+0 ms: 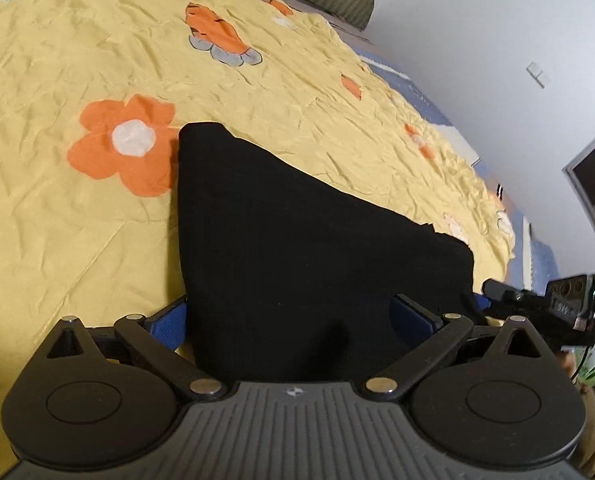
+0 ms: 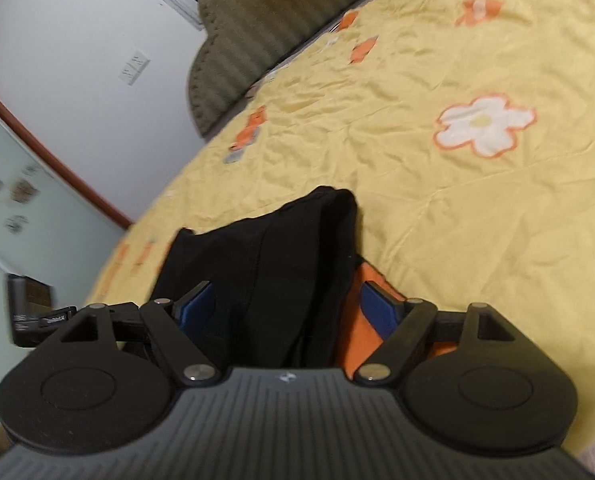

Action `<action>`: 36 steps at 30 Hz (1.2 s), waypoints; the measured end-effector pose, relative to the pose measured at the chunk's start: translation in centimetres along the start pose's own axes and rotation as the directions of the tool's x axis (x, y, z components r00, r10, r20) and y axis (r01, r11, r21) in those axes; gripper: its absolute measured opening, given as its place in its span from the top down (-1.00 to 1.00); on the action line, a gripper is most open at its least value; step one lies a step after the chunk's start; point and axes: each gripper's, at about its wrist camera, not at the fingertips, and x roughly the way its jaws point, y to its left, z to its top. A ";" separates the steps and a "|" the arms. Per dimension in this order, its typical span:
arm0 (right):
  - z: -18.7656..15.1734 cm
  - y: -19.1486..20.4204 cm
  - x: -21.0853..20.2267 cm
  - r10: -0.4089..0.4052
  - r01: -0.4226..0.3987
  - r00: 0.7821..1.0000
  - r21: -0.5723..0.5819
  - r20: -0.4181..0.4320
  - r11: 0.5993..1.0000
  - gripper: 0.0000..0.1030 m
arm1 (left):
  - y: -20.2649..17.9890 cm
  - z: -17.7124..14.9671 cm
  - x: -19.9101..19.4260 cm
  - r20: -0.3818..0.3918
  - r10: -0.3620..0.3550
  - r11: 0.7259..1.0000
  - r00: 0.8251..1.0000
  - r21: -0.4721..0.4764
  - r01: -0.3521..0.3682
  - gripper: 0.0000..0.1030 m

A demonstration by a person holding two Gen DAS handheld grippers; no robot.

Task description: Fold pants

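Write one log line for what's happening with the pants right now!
step: fold pants | pants: folded, on yellow bedspread | left hand-held gripper: open around pants | right hand-held gripper: open around pants

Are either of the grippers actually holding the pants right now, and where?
Neither grips. The black pants lie between the open left gripper pads and between the open right gripper pads, unclamped on the yellow bedspread.

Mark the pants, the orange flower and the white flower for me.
pants [image 1: 297, 240], left wrist view, middle of the black cloth.
orange flower [image 1: 125, 144], left wrist view, just beside its white centre.
white flower [image 2: 483, 126], right wrist view, near its yellow centre.
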 end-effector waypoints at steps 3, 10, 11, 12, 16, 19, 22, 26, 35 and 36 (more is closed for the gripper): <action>0.5 -0.7 0.7 0.061 -0.060 0.998 0.027 -0.028 0.998 -0.54 | -1.1 0.1 0.6 -0.010 0.042 0.996 0.999 0.085 -0.041 -0.99; 1.5 0.1 2.8 0.091 -0.090 0.992 0.011 -0.083 0.996 -0.49 | -2.5 -0.4 1.5 0.036 0.119 0.983 0.992 0.139 -0.123 -0.99; 1.6 0.3 3.1 0.083 -0.083 0.993 0.012 -0.084 0.997 -0.31 | -2.8 -0.4 1.7 0.045 0.136 0.981 0.990 0.130 -0.141 -0.99; 1.7 0.3 3.5 0.072 -0.071 0.994 0.013 -0.087 0.997 -0.17 | -3.1 -0.5 1.9 0.053 0.150 0.980 0.987 0.127 -0.156 -0.99; 1.6 0.1 4.1 0.052 -0.050 0.995 0.024 -0.082 0.998 0.31 | -4.4 -0.7 2.4 0.037 0.198 0.960 0.979 0.196 -0.202 -0.73; 1.3 0.3 3.7 0.035 -0.035 0.997 0.011 -0.066 0.999 0.41 | -4.9 -0.7 1.7 0.047 0.212 0.947 0.976 0.237 -0.217 0.23; 1.2 1.4 3.7 -0.001 -0.001 0.999 -0.033 -0.051 0.999 0.46 | -3.3 0.1 0.8 0.039 0.157 0.976 0.987 0.144 -0.161 0.61; 1.2 3.2 3.4 -0.063 0.057 0.997 -0.131 -0.038 0.990 0.47 | -2.1 0.1 0.1 0.056 0.109 0.991 0.992 0.067 -0.113 0.66; 1.6 4.8 3.2 -0.132 0.117 0.990 -0.240 -0.050 0.964 0.46 | 0.3 0.2 0.1 0.016 0.047 0.999 0.999 -0.016 -0.047 -0.16; 1.5 4.6 3.3 -0.126 0.111 0.990 -0.225 -0.055 0.968 0.45 | 0.9 0.4 0.1 0.000 -0.013 0.999 1.000 -0.036 0.013 -0.48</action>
